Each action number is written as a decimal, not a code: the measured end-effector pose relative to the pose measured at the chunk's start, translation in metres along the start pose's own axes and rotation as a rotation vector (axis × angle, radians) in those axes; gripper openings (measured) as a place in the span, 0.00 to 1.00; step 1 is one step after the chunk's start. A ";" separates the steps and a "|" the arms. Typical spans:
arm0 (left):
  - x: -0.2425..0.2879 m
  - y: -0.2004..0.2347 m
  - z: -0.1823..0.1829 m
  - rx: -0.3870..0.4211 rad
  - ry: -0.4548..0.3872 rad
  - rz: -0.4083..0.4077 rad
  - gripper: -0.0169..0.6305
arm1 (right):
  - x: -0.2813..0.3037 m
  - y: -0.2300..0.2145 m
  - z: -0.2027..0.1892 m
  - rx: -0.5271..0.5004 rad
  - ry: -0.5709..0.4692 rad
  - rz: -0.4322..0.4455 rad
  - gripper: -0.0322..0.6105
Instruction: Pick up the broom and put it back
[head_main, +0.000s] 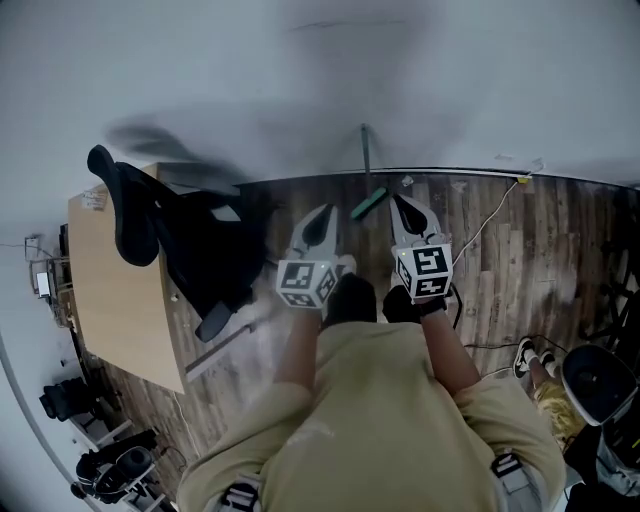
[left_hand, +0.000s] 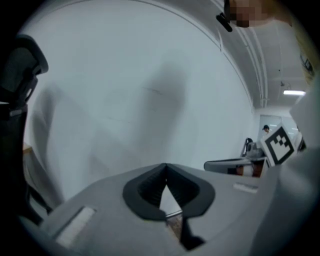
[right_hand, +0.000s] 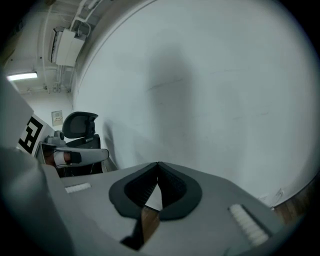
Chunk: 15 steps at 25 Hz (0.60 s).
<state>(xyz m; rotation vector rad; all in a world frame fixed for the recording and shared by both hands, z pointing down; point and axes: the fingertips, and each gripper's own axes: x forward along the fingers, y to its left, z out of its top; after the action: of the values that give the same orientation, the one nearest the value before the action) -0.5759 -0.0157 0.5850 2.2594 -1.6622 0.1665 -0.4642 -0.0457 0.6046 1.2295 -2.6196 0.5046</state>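
Note:
The broom (head_main: 366, 160) leans against the white wall, its thin handle upright and its green head (head_main: 370, 204) down on the wood floor by the skirting. My left gripper (head_main: 322, 216) is just left of the head and my right gripper (head_main: 404, 206) just right of it, both held out in front of me and apart from the broom. Each gripper's jaws meet at the tips with nothing between them. In the left gripper view the left gripper (left_hand: 165, 166) faces bare wall; so does the right gripper (right_hand: 158, 164) in its own view. Neither gripper view shows the broom.
A wooden desk (head_main: 120, 300) and a black office chair (head_main: 170, 235) stand close on my left. A white cable (head_main: 490, 225) runs across the floor to the right. Another chair (head_main: 600, 385) and a pair of shoes (head_main: 532, 355) sit at the lower right.

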 end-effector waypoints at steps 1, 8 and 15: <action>0.008 0.006 -0.007 -0.007 0.007 -0.008 0.02 | 0.010 -0.003 -0.010 0.009 0.021 -0.004 0.06; 0.060 0.049 -0.045 -0.012 0.095 -0.070 0.02 | 0.081 -0.001 -0.086 0.072 0.179 -0.043 0.06; 0.120 0.083 -0.107 -0.075 0.213 -0.119 0.02 | 0.144 -0.029 -0.173 0.148 0.329 -0.100 0.06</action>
<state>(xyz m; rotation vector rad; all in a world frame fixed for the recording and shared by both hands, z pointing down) -0.6059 -0.1106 0.7355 2.1919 -1.3992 0.2998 -0.5259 -0.0974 0.8168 1.1955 -2.2689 0.8175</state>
